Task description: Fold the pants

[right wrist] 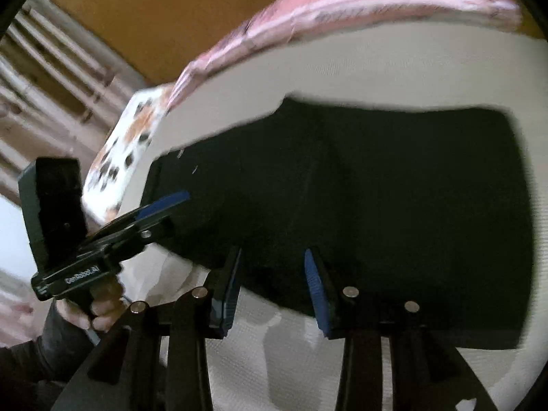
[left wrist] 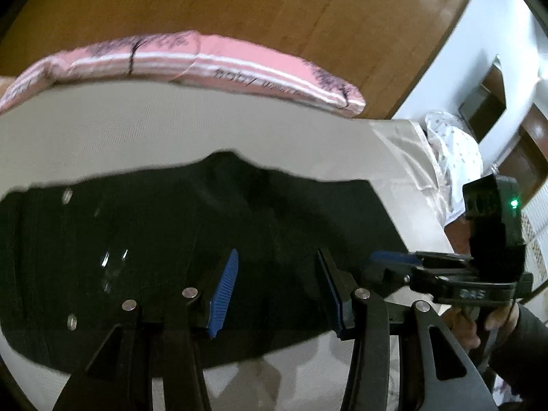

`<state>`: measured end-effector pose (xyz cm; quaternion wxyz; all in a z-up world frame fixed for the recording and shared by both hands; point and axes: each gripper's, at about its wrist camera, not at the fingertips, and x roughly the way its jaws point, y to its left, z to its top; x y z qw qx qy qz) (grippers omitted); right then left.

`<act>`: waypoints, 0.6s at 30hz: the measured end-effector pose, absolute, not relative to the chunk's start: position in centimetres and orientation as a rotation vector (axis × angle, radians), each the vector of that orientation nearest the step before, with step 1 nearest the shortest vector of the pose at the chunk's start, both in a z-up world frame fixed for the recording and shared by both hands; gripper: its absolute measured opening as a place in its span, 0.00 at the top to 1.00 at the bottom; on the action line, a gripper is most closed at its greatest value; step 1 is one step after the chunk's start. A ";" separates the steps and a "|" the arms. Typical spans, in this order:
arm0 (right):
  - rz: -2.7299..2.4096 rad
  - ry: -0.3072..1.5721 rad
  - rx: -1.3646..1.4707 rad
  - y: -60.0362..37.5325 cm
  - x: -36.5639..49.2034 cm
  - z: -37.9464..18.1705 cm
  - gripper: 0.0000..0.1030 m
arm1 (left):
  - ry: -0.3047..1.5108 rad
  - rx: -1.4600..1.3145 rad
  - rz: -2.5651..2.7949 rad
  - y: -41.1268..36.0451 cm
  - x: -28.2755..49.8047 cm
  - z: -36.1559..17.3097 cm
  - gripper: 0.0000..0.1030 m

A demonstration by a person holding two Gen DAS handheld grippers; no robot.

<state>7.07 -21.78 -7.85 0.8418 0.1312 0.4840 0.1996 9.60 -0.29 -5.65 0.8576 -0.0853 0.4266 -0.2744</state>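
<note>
The black pants (left wrist: 191, 239) lie folded flat on a pale bed sheet (left wrist: 171, 130); metal rivets show at their left end. They also fill the middle of the right wrist view (right wrist: 376, 198). My left gripper (left wrist: 277, 270) is open and empty, hovering over the pants' near edge; it also shows in the right wrist view (right wrist: 171, 202) at the pants' left end. My right gripper (right wrist: 272, 270) is open and empty over the near edge; it also shows in the left wrist view (left wrist: 394, 260) at the pants' right end.
A pink striped blanket (left wrist: 205, 65) lies along the far edge of the bed against a wooden headboard (left wrist: 239, 3). A dotted white cloth (left wrist: 455, 150) sits past the bed's right end. A spotted pillow (right wrist: 126, 144) lies at the left.
</note>
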 end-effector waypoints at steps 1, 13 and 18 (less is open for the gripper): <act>0.375 1.025 0.259 -22.8 7.3 -7.9 0.65 | 0.893 -0.172 -0.591 -0.8 9.9 -5.4 0.53; 0.289 1.109 0.239 -25.7 5.6 -12.4 0.65 | 0.925 -0.057 -0.754 -11.4 14.7 -5.8 0.53; 0.301 1.114 0.266 -26.3 5.8 -12.4 0.70 | 0.995 0.048 -0.685 -13.4 17.6 -9.6 0.53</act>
